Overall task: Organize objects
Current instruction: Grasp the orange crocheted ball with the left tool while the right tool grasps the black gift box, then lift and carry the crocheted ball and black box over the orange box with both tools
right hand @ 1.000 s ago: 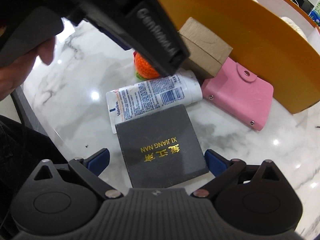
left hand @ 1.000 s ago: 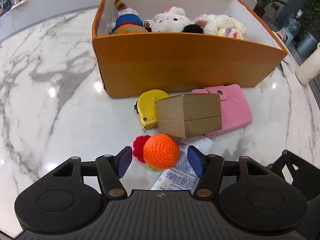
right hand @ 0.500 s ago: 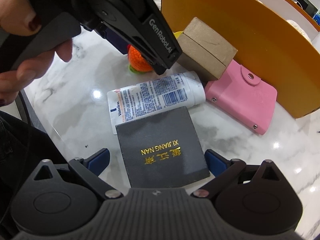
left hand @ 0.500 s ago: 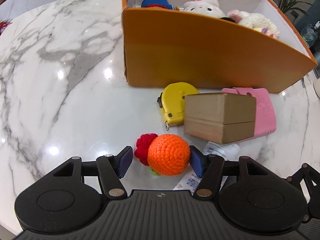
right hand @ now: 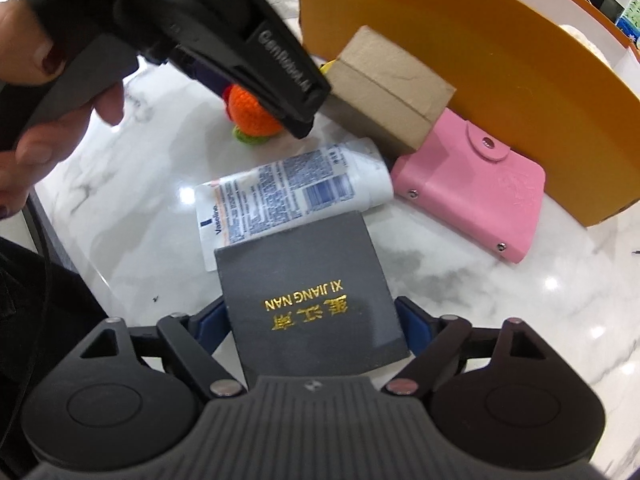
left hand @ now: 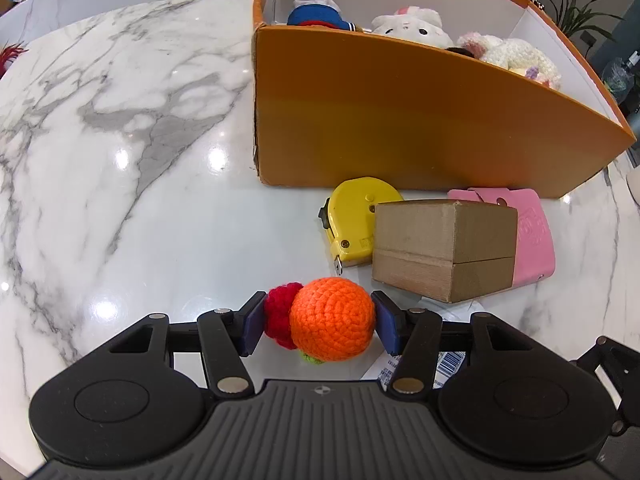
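Note:
An orange crochet ball with a red crochet bit (left hand: 332, 318) sits on the marble table, between the blue pads of my left gripper (left hand: 320, 324). The jaws are closing and both pads press on the toy's sides. In the right wrist view a dark grey box with gold lettering (right hand: 304, 280) lies flat on the table. My right gripper (right hand: 310, 320) is closing on it, with a pad against each side edge. The same crochet toy (right hand: 248, 116) shows there, half hidden under the left gripper's black body, which a hand (right hand: 36, 148) holds.
A large orange box (left hand: 400, 120) at the back holds plush toys (left hand: 408, 26). In front of it lie a yellow tape measure (left hand: 356, 216), a brown cardboard box (left hand: 440, 240), a pink wallet (left hand: 534, 240) and a white lotion tube (right hand: 296, 196). Bare marble spreads to the left.
Both grippers have narrowed. The left pads now touch the crochet toy and the right pads have come in to the dark box's edges. The left view has shifted slightly left.

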The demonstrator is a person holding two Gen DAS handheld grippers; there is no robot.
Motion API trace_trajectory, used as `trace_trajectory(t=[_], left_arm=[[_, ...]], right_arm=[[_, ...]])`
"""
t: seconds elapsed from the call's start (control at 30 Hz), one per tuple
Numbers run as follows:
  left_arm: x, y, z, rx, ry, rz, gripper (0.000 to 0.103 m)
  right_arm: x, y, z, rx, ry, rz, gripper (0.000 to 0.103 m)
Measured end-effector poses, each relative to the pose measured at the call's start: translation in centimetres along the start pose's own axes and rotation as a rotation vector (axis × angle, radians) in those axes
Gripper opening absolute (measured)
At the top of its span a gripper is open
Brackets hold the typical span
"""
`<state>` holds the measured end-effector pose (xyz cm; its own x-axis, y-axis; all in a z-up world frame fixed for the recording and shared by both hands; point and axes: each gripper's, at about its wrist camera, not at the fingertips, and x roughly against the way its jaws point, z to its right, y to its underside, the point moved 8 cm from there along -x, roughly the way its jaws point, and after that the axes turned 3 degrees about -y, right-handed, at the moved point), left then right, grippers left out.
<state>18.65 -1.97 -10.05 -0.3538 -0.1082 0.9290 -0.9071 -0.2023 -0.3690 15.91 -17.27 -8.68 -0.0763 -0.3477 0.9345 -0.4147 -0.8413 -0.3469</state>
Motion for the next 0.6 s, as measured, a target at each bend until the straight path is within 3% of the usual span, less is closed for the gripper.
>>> trace_trajectory(t=[0.6], left_arm=[[3.0, 1.0, -0.6, 0.009, -0.011, 0.025, 0.063]], right_arm=[[2.0, 0.4, 1.1, -0.050, 0.031, 0.002, 0.083]])
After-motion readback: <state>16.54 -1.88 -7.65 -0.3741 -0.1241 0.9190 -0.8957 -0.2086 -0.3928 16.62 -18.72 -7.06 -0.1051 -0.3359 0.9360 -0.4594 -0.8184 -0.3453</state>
